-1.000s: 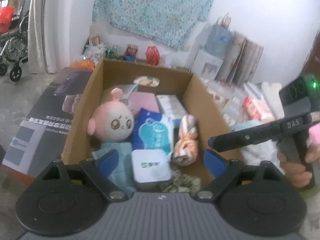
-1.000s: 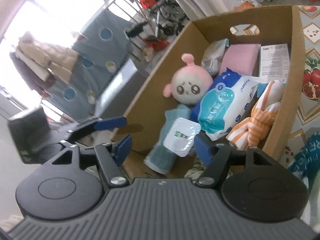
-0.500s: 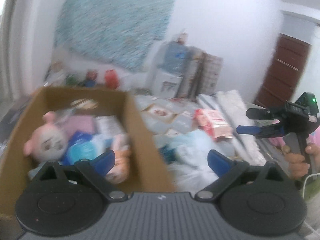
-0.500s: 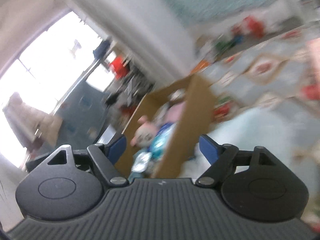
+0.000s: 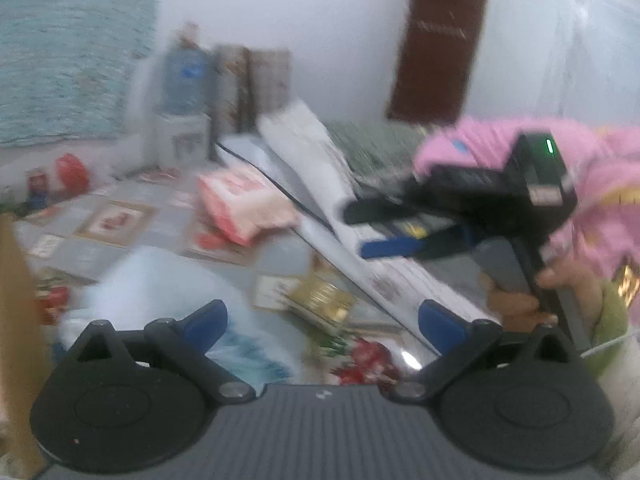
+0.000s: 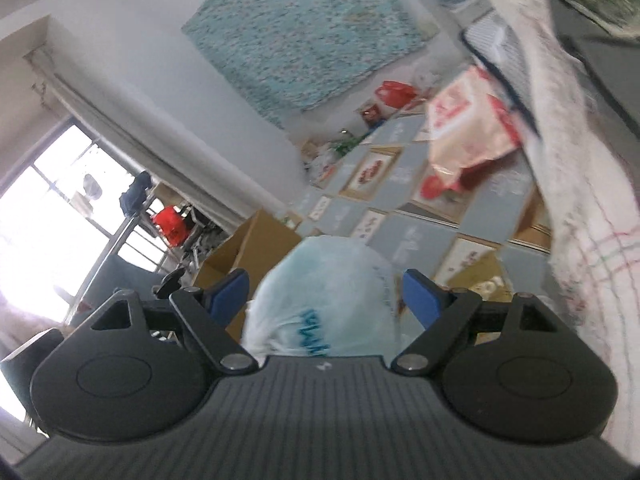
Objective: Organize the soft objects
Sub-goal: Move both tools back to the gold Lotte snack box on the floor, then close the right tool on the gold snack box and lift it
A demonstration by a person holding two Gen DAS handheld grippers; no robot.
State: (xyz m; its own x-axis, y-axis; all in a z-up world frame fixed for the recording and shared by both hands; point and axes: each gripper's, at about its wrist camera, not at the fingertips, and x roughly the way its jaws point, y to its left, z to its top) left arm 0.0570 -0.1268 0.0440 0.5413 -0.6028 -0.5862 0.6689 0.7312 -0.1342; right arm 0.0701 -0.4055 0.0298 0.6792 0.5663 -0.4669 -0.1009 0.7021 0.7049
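Blue-tipped right gripper (image 6: 326, 294) agape, tilted

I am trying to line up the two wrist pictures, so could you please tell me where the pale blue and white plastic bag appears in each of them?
Left wrist view: the plastic bag lies lower left, just beyond the left gripper, whose fingers are spread.
Right wrist view: the bag sits at centre bottom, between the spread fingers of the right gripper.
Shared landmark: the red and white packet on the patterned mat.
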